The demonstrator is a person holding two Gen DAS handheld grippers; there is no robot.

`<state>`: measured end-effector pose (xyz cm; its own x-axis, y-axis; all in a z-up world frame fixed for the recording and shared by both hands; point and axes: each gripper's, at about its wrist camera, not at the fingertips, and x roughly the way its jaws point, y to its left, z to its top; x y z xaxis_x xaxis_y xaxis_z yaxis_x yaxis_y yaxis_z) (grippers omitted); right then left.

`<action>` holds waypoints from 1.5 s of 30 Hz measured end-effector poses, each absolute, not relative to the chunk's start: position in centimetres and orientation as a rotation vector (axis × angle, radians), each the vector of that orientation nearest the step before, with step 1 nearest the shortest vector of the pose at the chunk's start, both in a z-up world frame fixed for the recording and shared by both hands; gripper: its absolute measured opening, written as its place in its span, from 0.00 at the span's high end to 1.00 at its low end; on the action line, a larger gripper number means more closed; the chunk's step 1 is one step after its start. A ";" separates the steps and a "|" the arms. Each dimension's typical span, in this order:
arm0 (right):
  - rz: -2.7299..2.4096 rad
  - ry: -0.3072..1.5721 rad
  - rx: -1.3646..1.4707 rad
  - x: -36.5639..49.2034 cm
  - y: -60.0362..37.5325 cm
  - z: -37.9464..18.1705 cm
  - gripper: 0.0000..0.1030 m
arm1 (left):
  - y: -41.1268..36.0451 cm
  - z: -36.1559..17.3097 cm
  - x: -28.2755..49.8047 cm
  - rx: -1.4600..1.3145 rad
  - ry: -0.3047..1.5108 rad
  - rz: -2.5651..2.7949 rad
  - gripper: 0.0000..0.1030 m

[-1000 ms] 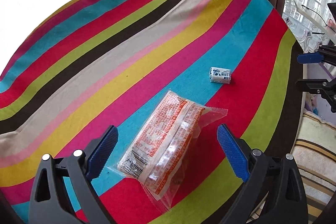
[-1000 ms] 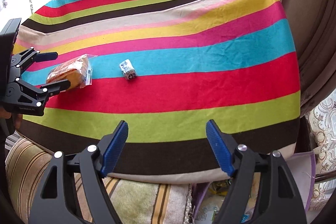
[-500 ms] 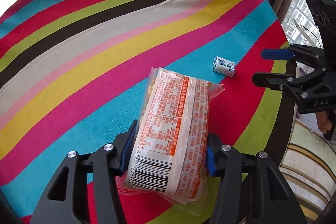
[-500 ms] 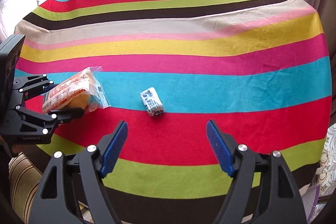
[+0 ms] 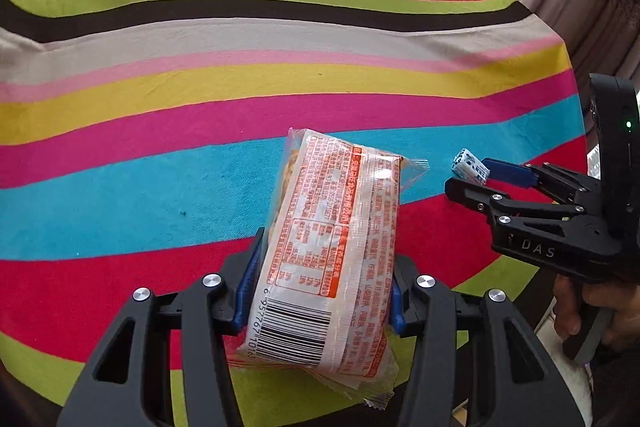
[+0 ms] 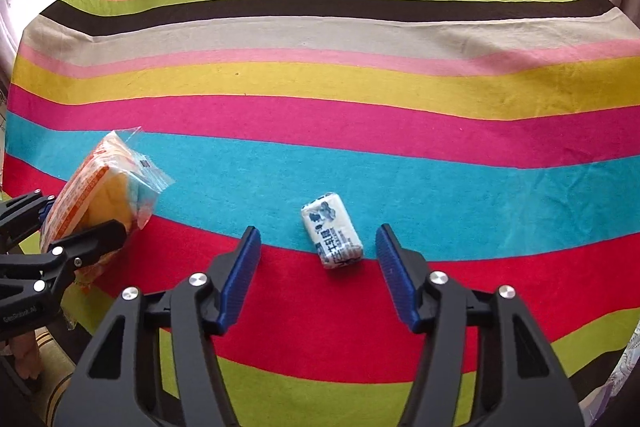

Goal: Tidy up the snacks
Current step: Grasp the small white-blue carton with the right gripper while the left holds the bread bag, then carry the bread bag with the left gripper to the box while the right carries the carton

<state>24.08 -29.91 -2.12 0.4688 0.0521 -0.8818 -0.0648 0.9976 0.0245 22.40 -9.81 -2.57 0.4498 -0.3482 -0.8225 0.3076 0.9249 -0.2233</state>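
The left claw point(image 5: 320, 291) is clamped on the orange-printed snack packet point(image 5: 332, 247). The right claw point(image 6: 318, 263) is spread wide around the small white-and-blue snack point(image 6: 332, 230), which lies on the striped bench point(image 6: 320, 83).

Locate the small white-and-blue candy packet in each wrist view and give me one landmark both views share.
Left wrist: small candy packet at far right, at the right gripper tips.
Right wrist: packet at lower center, lying between the open blue fingers.
Shared landmark: the seam where the turquoise stripe meets the red stripe; the packet straddles it.
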 end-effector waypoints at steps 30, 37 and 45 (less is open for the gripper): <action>0.045 1.078 0.018 18.1 -28.6 -1.4 0.80 | -8.6 -1.7 18.6 -0.125 1.006 -0.267 0.56; 0.051 1.074 0.027 16.4 -28.6 -0.6 0.80 | -9.4 -0.9 16.6 -0.126 0.997 -0.275 0.56; 0.044 1.065 0.044 14.1 -29.2 0.3 0.80 | -10.4 -0.1 14.0 -0.125 0.986 -0.297 0.56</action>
<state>14.08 -29.18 0.34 0.4836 0.0577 -0.8734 -0.0153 0.9982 0.0575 13.96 -10.38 -0.12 0.5152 -0.3029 -0.8018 0.1905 0.9525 -0.2374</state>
